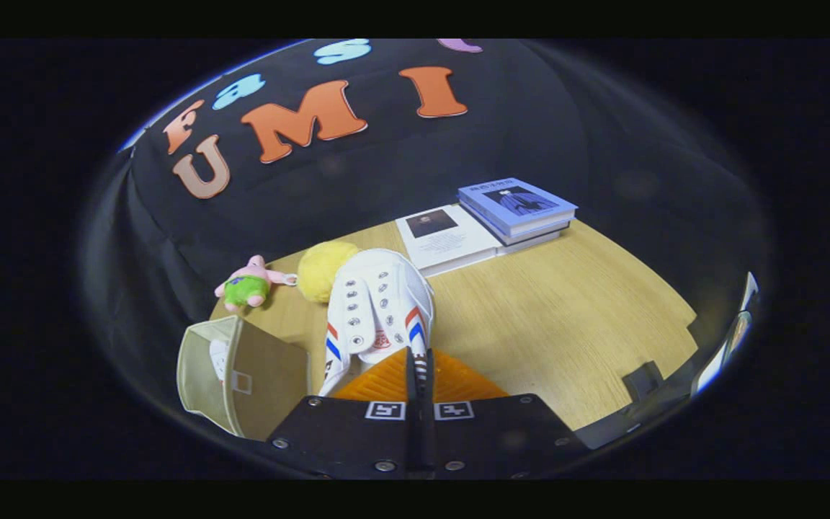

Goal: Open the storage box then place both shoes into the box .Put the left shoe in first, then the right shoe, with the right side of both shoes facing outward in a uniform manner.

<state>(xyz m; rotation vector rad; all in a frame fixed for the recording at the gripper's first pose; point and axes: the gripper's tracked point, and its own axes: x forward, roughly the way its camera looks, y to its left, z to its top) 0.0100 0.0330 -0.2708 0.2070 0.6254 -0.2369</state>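
Shoe (379, 306) was pinched at its heel by the tongs (418, 364) — toe pointing far, away from them — storage box (242, 375) just left, mouth open.

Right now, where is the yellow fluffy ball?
In the gripper view, the yellow ball sits on the wooden table, beyond the fingers, between the pink plush toy and the white shoe's toe.

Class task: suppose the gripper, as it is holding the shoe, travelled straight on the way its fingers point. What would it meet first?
The gripper is shut on the white shoe, whose toe leads. Straight ahead, that toe would probably meet the yellow plush ball first, or just pass it towards the books; depth is unclear.
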